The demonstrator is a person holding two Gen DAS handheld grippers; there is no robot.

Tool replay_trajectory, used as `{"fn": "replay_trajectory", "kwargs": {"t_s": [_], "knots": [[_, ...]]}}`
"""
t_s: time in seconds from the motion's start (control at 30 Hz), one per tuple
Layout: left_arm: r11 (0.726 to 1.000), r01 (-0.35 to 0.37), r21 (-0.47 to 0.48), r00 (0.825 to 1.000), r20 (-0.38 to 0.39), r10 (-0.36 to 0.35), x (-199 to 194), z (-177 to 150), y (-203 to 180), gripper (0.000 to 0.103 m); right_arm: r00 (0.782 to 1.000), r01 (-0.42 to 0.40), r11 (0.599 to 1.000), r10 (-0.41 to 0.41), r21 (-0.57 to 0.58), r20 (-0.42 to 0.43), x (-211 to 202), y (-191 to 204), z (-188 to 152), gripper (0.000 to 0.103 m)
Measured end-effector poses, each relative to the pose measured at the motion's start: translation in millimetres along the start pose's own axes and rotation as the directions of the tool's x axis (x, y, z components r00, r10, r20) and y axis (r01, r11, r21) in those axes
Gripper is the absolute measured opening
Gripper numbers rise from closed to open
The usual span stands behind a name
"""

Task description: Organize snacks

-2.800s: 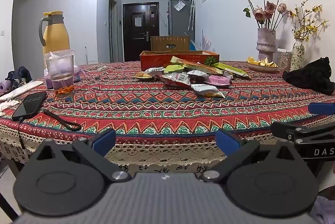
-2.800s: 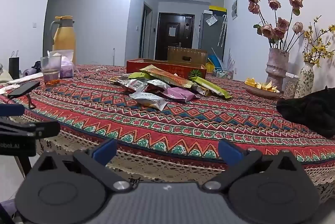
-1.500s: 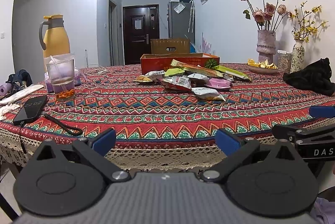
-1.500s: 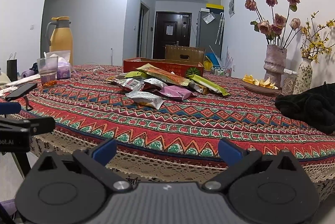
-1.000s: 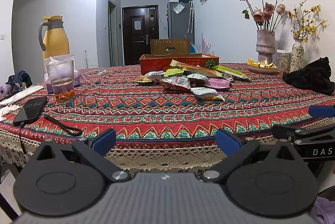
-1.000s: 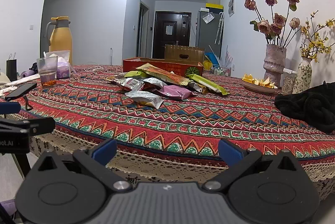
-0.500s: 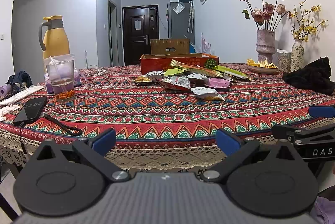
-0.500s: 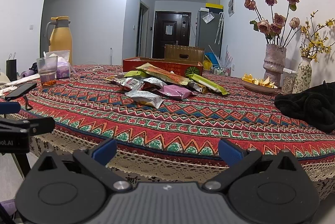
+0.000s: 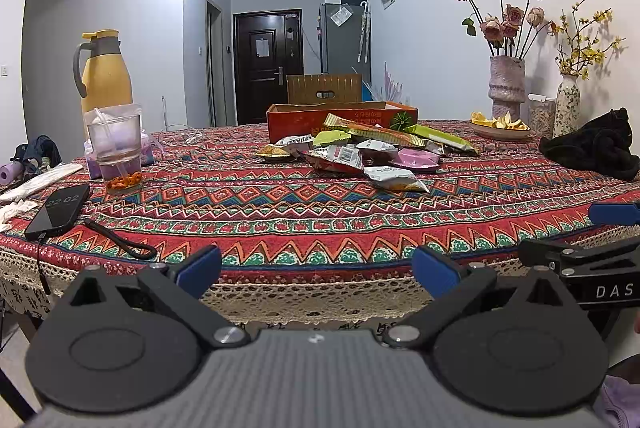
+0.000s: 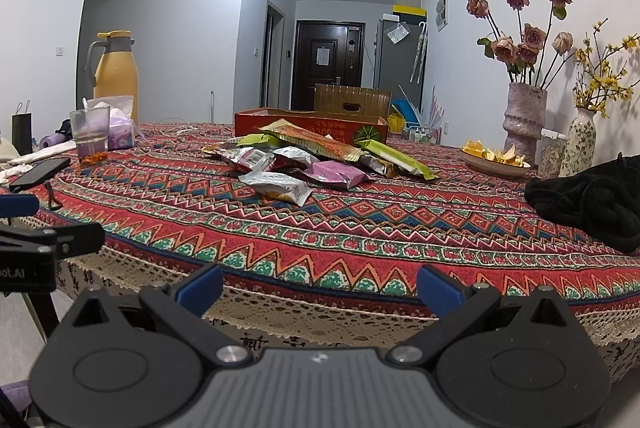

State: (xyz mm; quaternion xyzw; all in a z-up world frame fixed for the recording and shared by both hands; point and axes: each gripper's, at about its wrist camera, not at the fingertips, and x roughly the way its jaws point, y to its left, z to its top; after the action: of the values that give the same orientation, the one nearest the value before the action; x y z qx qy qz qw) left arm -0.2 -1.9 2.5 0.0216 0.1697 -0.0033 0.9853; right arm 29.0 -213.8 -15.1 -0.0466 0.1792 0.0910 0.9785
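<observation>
1. Far left of the tabletop (image 9: 320, 211): we see a yellow jug (image 9: 105, 71), a clear cup (image 9: 116, 151) and a dark phone (image 9: 60, 207). They lie well apart from the snacks, so we judge them bystanders to the sorting.
2. Centre, far side: the snack packets (image 9: 360, 151) lie in a loose, overlapping heap just in front of the red cardboard tray (image 9: 340, 113). We take the tray for their likely destination. One silver packet (image 9: 396, 179) lies nearest us, a little clear of the heap, and we judge it the easiest first pick.
3. Right: a dish of peel (image 9: 498, 127), a vase of dried roses (image 9: 506, 83) and a black cloth (image 9: 592, 147) fill that side, clear of the heap.
4. Left tongs (image 9: 316, 268): held level at the near edge of the tabletop, below its surface and aimed at the heap. The blue tips stand wide apart with nothing between them.
5. Right tongs (image 10: 320, 286): alongside, in the same low, level pose. They too are spread wide and empty. We judge that sorting has not begun; both tools sit well short of the packets.
</observation>
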Motion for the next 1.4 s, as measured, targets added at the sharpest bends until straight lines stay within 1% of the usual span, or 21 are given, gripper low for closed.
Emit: {"fn": "replay_trajectory", "kwargs": {"t_s": [0.23, 0.4, 0.5, 0.63, 0.7, 0.8, 0.9, 0.97, 1.03, 1.1, 1.17, 1.27, 1.33, 1.4], "knots": [[1.000, 0.003, -0.005, 1.000, -0.018, -0.003, 5.2, -1.3, 1.0, 0.103, 1.000, 0.006, 1.000, -0.006, 0.008, -0.002, 5.4, -4.1, -0.6, 0.103], [1.000, -0.012, 0.000, 0.999, -0.034, 0.012, 14.4, 0.2, 5.3, 0.103, 1.000, 0.022, 1.000, -0.022, 0.012, -0.007, 19.3, -9.4, 2.0, 0.103], [1.000, -0.024, -0.015, 0.999, -0.043, 0.023, 23.9, 3.2, 10.0, 0.103, 1.000, 0.026, 1.000, -0.026, 0.007, -0.016, 27.1, -9.5, 3.1, 0.103], [1.000, -0.022, -0.014, 0.997, -0.080, 0.021, 43.1, 9.8, 11.6, 0.103, 0.999, 0.022, 1.000, -0.022, 0.012, -0.040, 39.7, -8.5, 6.2, 0.103], [1.000, -0.005, -0.016, 0.996, -0.094, 0.003, 51.8, 13.9, 12.5, 0.103, 0.999, 0.009, 1.000, -0.008, 0.025, -0.045, 46.3, -8.8, 10.2, 0.103], [1.000, 0.013, -0.014, 0.994, -0.104, -0.014, 64.8, 22.5, 12.8, 0.103, 0.999, -0.031, 0.999, 0.032, 0.027, -0.042, 57.1, -8.4, 20.3, 0.102], [1.000, 0.028, -0.013, 0.994, -0.106, -0.029, 79.9, 33.7, 14.6, 0.103, 0.995, -0.063, 0.998, 0.063, 0.002, -0.074, 73.8, -8.2, 35.8, 0.100], [0.999, 0.030, -0.015, 0.994, -0.108, -0.032, 92.7, 42.5, 17.1, 0.103, 0.988, -0.104, 0.995, 0.102, -0.013, -0.113, 90.1, -9.5, 49.0, 0.091], [0.999, 0.027, -0.021, 0.993, -0.112, -0.029, 106.2, 51.3, 21.6, 0.103, 0.981, -0.140, 0.989, 0.131, -0.055, -0.145, 109.1, -9.8, 62.4, 0.091], [0.999, 0.025, -0.021, 0.993, -0.115, -0.027, 117.2, 58.5, 25.3, 0.103, 0.976, -0.160, 0.977, 0.134, -0.143, -0.171, 129.6, -6.6, 72.8, 0.090], [1.000, 0.023, -0.018, 0.993, -0.116, -0.025, 129.2, 66.7, 29.9, 0.103, 0.967, -0.199, 0.956, 0.156, -0.217, -0.204, 149.4, -4.8, 82.4, 0.086], [1.000, 0.026, -0.014, 0.992, -0.126, -0.027, 146.1, 75.3, 35.9, 0.103, 0.941, -0.283, 0.924, 0.215, -0.259, -0.261, 182.8, -3.6, 98.3, 0.079], [1.000, 0.025, -0.019, 0.989, -0.142, -0.028, 158.8, 81.0, 38.1, 0.103, 0.929, -0.316, 0.909, 0.238, -0.273, -0.282, 199.2, -1.1, 105.8, 0.079], [0.999, 0.034, -0.031, 0.987, -0.154, -0.038, 168.6, 85.5, 40.8, 0.103, 0.910, -0.371, 0.881, 0.281, -0.293, -0.305, 215.5, 3.0, 111.9, 0.079]]}}
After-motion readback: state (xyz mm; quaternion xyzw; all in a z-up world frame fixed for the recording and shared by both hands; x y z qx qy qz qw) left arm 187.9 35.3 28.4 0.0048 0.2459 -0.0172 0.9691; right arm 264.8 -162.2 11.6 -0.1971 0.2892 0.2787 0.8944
